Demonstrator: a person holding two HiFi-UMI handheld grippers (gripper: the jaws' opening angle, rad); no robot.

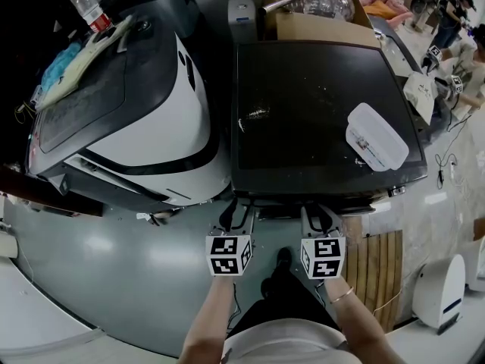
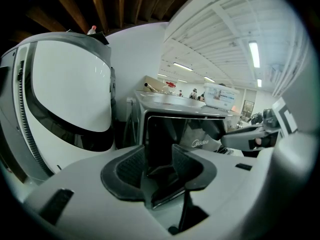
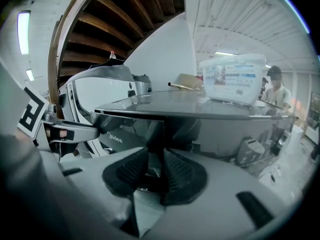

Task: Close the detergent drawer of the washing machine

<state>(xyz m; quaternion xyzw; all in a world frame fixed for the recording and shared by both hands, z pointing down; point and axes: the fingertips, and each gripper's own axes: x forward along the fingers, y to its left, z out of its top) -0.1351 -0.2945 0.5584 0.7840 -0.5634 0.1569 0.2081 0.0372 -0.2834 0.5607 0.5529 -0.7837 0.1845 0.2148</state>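
Note:
The washing machine (image 1: 318,112) has a black glossy top and stands straight ahead. Its front is hidden under the top's edge in the head view. Both grippers are held low against that front. My left gripper (image 1: 236,217) is near the front's left corner and my right gripper (image 1: 321,218) is further right. In the left gripper view the jaws (image 2: 159,169) stand a little apart, with nothing between them, before a dark upper-left panel (image 2: 160,134), seemingly the detergent drawer. How far it sticks out is unclear. In the right gripper view the jaws (image 3: 155,171) are narrowly apart under the top's overhang.
A clear plastic box (image 1: 377,136) lies on the machine's top at the right. A large white rounded machine (image 1: 151,112) stands close on the left with a bottle (image 1: 89,10) on it. A cardboard box (image 1: 303,25) is behind. A wooden slat mat (image 1: 379,271) lies on the floor at the right.

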